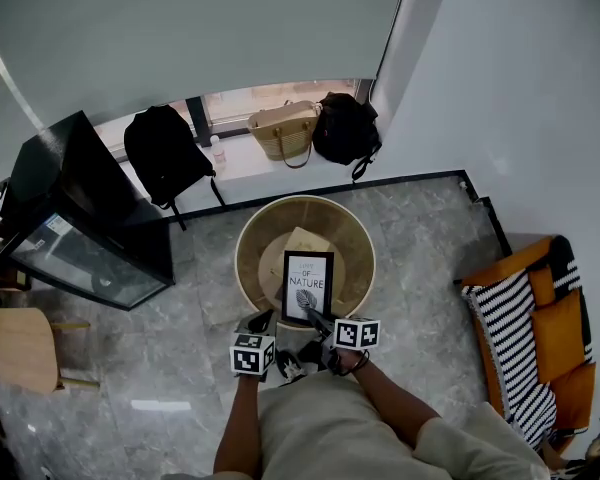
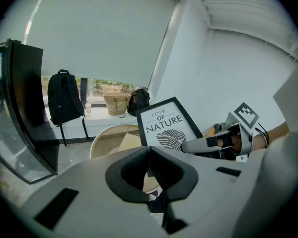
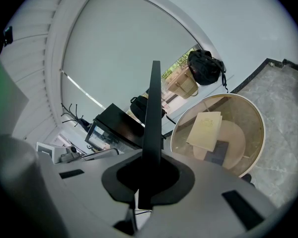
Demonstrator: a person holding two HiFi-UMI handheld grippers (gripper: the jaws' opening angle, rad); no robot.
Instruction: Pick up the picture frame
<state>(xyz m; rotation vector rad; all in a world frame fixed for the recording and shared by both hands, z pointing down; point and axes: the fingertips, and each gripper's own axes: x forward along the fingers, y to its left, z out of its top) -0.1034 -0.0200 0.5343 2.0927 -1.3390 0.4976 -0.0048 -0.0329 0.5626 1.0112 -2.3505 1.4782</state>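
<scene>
The picture frame (image 1: 307, 283) is black with a white "Love of Nature" leaf print. It is held upright above the round glass table (image 1: 248, 238). My right gripper (image 1: 315, 318) is shut on its lower edge; in the right gripper view the frame (image 3: 153, 113) stands edge-on between the right gripper's (image 3: 148, 167) jaws. My left gripper (image 1: 263, 321) hovers just left of the frame's lower corner, and its jaws look shut with nothing in them. In the left gripper view the left gripper (image 2: 149, 150) faces the frame's front (image 2: 166, 125), whose bottom is hidden behind the jaws.
A beige board (image 1: 305, 240) lies inside the table. A black cabinet with a glass front (image 1: 80, 218) stands at the left, and a wooden stool (image 1: 20, 348) sits below it. Along the window sill are a black backpack (image 1: 165, 158), a woven bag (image 1: 283, 130) and a black bag (image 1: 345, 128). An orange striped chair (image 1: 530, 328) is on the right.
</scene>
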